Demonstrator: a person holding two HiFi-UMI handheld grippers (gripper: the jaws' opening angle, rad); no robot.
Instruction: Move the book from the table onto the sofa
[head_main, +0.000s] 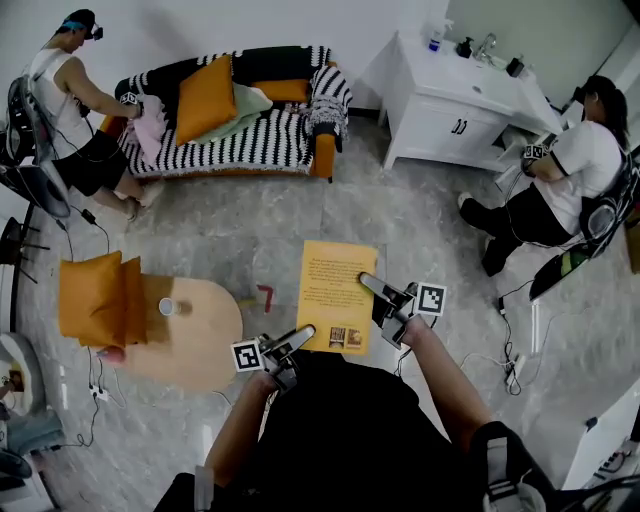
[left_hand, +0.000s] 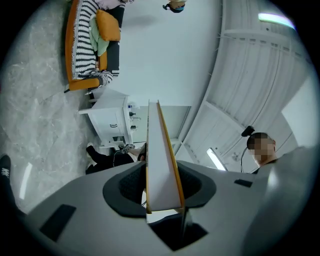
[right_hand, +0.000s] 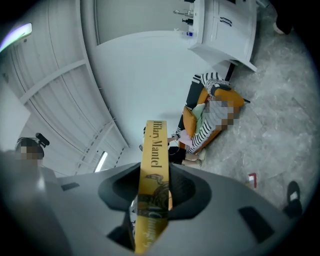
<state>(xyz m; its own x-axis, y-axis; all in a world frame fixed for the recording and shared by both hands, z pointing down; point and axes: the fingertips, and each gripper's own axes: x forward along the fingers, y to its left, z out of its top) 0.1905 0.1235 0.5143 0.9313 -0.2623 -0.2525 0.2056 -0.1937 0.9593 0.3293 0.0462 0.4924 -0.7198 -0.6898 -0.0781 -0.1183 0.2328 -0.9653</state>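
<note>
Yellow-covered book (head_main: 337, 290): the cover print is too small to read in the head view, and the near-left corner and right edge are partly hidden under the grey left gripper (head_main: 298, 337) and right gripper (head_main: 370, 285). Left gripper view: only the white page edge shows, its lower end sunk between the jaws. Right gripper view: the lower spine lettering is dark and blurred, possibly a title. Small bottles (head_main: 437, 40) on the white cabinet (head_main: 440, 115) cannot be identified. Orange cushions (head_main: 95, 298) cover the left of the round wooden table (head_main: 205, 340).

A thick yellow-covered book (left_hand: 159, 160), white page edge outward, was clamped between the grey jaws of the left gripper (left_hand: 161, 189); a black-and-white striped sofa (left_hand: 82, 47) was seen far beyond.
</note>
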